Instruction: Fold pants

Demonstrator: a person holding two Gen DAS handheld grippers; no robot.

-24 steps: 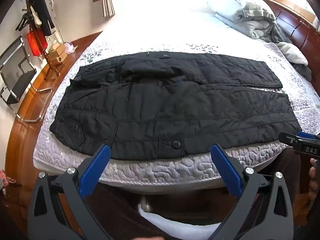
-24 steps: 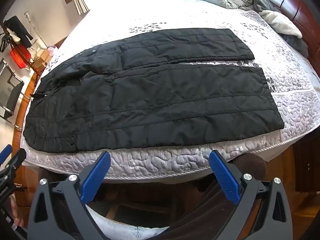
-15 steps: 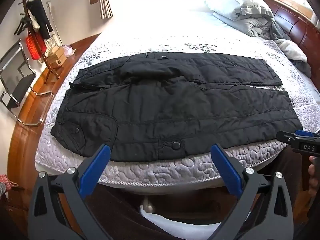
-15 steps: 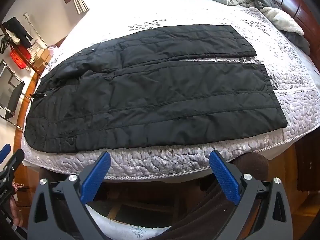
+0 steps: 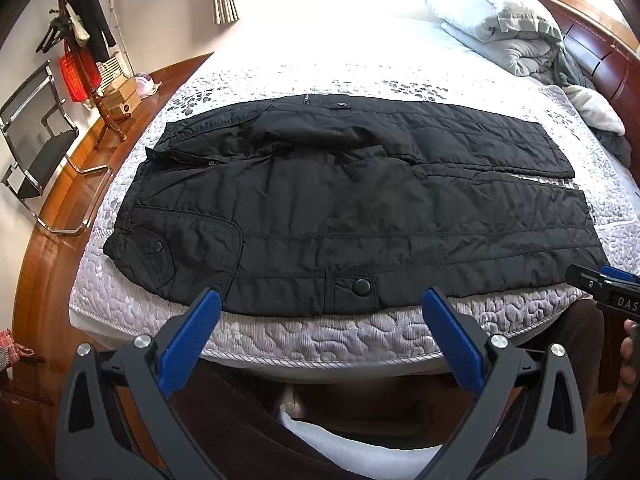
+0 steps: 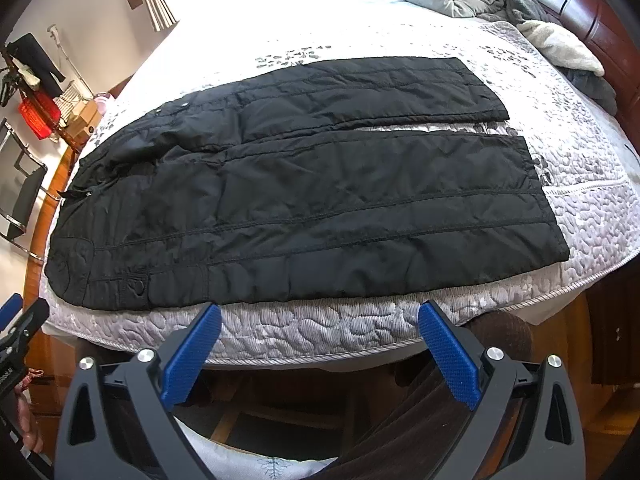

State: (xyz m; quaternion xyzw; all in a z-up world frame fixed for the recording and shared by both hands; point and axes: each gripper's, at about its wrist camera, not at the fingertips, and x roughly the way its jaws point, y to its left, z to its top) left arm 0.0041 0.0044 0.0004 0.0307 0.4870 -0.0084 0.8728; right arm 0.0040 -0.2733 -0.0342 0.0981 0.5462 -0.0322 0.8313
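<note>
While the black pants [image 5: 352, 208] are lying flat across the middle of the frame on the quilted bed [image 5: 320, 336], the left gripper [image 5: 320, 320] and right gripper [image 6: 320, 328] are hovering at the lower edge, jaws spread wide, gripping nothing.

Both wrist views downward, sharing pants [image 5: 352, 208], bed [image 6: 320, 332]
</note>
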